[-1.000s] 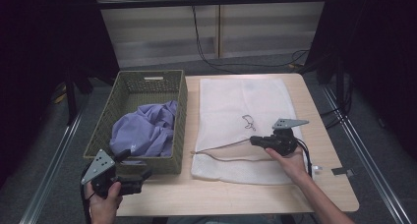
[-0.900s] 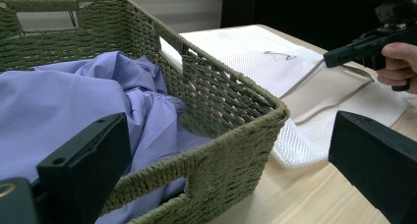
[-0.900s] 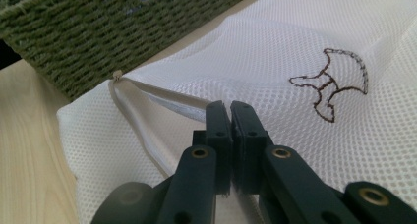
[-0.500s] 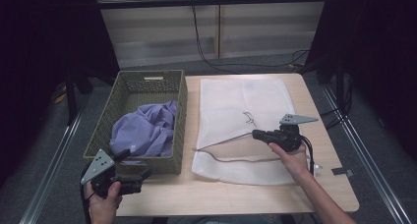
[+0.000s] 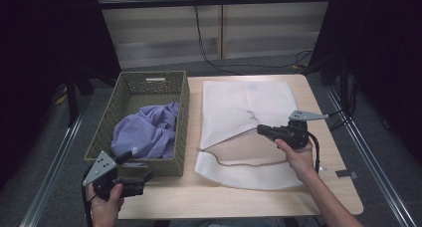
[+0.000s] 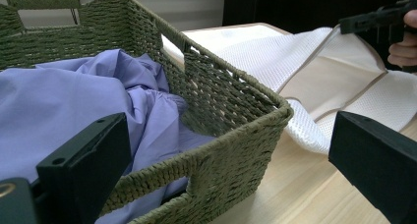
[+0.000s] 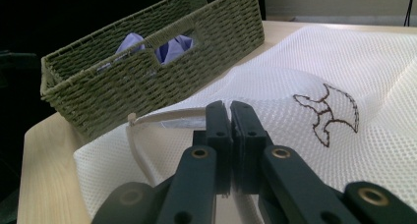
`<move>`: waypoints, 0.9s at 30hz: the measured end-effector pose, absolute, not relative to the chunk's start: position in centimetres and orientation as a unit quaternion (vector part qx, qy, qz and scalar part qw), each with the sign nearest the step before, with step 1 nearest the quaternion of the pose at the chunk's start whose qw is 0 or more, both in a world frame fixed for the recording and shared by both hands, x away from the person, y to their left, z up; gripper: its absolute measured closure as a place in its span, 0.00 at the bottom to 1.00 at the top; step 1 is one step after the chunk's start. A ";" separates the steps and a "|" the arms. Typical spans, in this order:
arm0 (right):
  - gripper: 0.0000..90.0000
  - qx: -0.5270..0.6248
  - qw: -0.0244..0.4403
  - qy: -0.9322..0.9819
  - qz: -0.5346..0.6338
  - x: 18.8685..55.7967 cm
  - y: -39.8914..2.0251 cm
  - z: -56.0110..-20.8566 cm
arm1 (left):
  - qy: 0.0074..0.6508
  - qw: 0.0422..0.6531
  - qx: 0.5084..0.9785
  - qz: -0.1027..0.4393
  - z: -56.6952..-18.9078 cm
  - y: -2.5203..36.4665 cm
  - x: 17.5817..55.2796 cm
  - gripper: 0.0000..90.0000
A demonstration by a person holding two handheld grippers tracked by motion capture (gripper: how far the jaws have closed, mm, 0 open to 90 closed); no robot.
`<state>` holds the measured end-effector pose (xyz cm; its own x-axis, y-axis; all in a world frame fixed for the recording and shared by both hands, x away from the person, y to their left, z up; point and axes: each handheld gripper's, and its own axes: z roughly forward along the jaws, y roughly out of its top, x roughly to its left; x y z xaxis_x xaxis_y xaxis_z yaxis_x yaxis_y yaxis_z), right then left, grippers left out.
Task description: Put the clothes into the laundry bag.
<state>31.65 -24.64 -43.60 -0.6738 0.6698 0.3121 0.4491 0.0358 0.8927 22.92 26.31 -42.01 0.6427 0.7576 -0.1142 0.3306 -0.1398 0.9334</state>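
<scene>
Fingers (image 7: 230, 117) pinching mesh bag (image 5: 249, 100), basket (image 5: 130, 90) holding shirt (image 5: 147, 130)

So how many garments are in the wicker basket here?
1 that I can see: a lilac garment bunched in the basket, toward its near end. Others could lie hidden beneath its folds.

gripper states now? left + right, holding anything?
Left gripper: open, holding nothing, by the basket.
Right gripper: shut on the mesh bag edge, lifting it.
</scene>
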 end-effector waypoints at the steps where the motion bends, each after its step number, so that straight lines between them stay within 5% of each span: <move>1: 0.97 0.394 0.097 0.713 0.573 31.7 -24.6 -43.5 | 0.375 0.540 0.727 0.197 -42.0 26.3 22.9 0.02; 20: 0.97 0.393 0.122 0.686 0.601 33.6 -23.5 -41.3 | 0.394 0.542 0.712 0.212 -41.5 27.0 23.1 0.06; 27: 0.97 0.393 0.117 0.688 0.599 33.4 -23.7 -41.2 | 0.399 0.517 0.732 0.194 -39.6 27.4 25.8 0.07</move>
<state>33.39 -23.72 -41.22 -0.6631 0.6812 0.3104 0.4007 -0.0273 0.9158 25.78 27.39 -39.62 0.6062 0.7848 -0.1288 0.3833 -0.1464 0.9119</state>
